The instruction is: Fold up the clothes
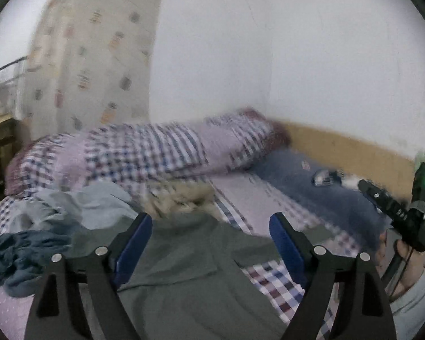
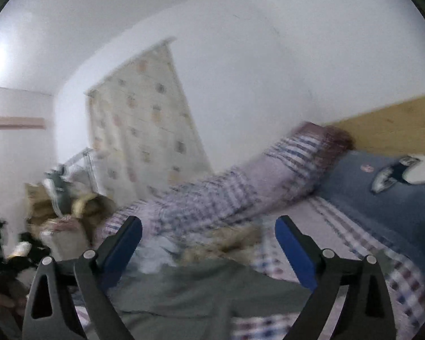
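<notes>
Looked out over a bed with a checked sheet point(image 1: 272, 280) of purple, white and dark red squares. Spread flat on the near part of it, a grey-green garment point(image 1: 184, 269), also under the camera in the right wrist view point(image 2: 201, 289). Held the left gripper point(image 1: 211, 223) above that garment with tongs wide apart, nothing between the blue pads point(image 1: 133, 243). Held the right gripper point(image 2: 208, 226) the same way, tongs apart and gripping nothing, over the far edge of the same garment. Saw the right gripper again at the right edge of the left wrist view, black, with a green light, in a hand point(image 1: 410, 260).

To the left of the garment, a crumpled heap of pale blue cloth point(image 1: 79, 201) and a darker teal piece point(image 1: 19, 255) just beside it. Beyond the garment, a tan fluffy item point(image 1: 181, 198), blurred. Farther back, a rolled checked quilt point(image 1: 144, 153) across the bed, and to the right of it a blue pillow point(image 2: 382, 187) with a cartoon figure on it.

Along the far right, a wooden headboard point(image 2: 396, 124) against a white wall point(image 1: 297, 56). On the far left, a pale patterned curtain point(image 1: 99, 56). At the far left of the right wrist view, a cluttered pile point(image 2: 51, 206) beside the bed, too blurred to name.
</notes>
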Available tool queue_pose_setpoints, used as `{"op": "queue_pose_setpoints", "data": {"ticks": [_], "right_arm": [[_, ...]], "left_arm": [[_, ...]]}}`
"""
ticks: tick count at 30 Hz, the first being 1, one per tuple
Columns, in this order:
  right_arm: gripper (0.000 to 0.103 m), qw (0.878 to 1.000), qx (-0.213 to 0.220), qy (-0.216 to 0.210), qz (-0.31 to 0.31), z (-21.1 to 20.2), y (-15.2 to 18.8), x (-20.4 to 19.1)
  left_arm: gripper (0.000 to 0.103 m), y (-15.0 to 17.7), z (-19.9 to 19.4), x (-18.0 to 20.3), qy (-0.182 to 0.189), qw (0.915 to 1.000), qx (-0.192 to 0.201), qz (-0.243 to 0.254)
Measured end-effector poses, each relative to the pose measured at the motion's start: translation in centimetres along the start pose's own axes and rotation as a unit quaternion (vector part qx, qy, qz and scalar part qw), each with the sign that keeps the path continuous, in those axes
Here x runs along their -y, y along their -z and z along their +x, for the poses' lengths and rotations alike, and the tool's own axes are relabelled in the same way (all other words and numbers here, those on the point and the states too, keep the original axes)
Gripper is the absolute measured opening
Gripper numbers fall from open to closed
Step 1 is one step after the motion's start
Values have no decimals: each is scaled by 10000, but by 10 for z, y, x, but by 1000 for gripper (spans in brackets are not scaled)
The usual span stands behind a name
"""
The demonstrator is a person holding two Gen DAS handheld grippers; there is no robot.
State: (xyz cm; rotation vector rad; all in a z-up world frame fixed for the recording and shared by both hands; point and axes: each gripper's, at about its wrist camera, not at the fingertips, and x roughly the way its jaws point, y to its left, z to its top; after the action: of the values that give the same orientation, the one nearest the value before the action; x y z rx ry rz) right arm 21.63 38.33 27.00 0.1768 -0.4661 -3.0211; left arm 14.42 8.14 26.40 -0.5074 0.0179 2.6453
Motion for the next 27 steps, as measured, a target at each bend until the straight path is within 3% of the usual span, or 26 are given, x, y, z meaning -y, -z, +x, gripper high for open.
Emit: {"op": "queue_pose_setpoints", "data": {"ticks": [5,8,14,21,27], "right_arm": [[97,9955,-398,807,-311,31,37,37],[97,9901,-601,1200,-410,45,48,62],[97,9804,-626,1815,434,34,64,137],[98,9528,-552,2838,922,11,64,196],[98,9312,-521,3286,1486,-12,67,235]], "left_arm": [[88,10,88,73,83,9969,-561,551],[88,15,120,113,214,9940,-628,871],[88,24,170,189,518,9855,-761,1426],[88,33,209,241,848,9803,-934,1517],[88,46,234,284,1290,9715,-1006,1717]]}}
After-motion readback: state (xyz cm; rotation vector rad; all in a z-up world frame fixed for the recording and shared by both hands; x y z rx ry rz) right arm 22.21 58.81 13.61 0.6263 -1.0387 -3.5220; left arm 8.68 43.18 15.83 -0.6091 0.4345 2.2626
